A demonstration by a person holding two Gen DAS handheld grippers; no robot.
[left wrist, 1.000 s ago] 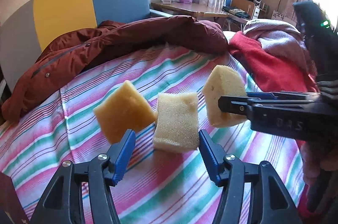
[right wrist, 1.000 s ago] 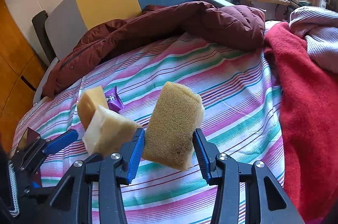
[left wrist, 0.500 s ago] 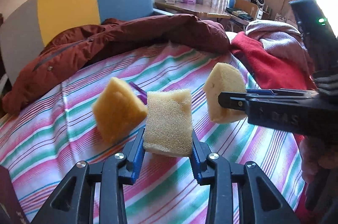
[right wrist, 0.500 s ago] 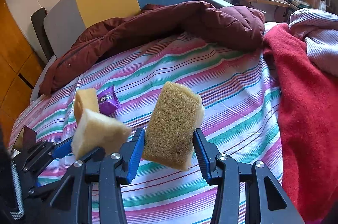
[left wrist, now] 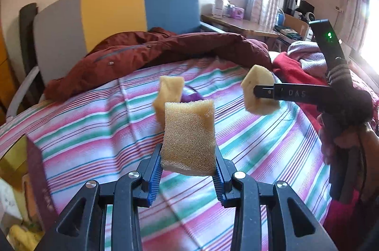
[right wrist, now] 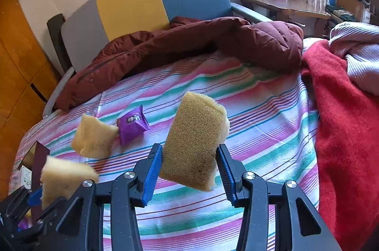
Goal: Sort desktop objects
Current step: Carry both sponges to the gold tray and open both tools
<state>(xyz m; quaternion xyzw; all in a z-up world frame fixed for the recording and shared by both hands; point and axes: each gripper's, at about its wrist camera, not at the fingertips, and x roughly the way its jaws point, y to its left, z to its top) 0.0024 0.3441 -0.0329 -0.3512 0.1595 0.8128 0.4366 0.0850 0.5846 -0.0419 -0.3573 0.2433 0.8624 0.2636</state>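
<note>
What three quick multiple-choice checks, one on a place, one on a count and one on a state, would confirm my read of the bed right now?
1. The purple packet lies: A) on the red blanket; B) on the striped sheet beside the loose sponge; C) on the maroon jacket.
2. Sponges in the right wrist view: A) two; B) three; C) four.
3. The left gripper is: A) open and empty; B) shut on the packet; C) shut on a sponge.

Key: 1 B, it rests on the stripes next to that sponge. 2 B, one in the right gripper, one in the left, one loose. 3 C, its jaws press both sides of the sponge.
</note>
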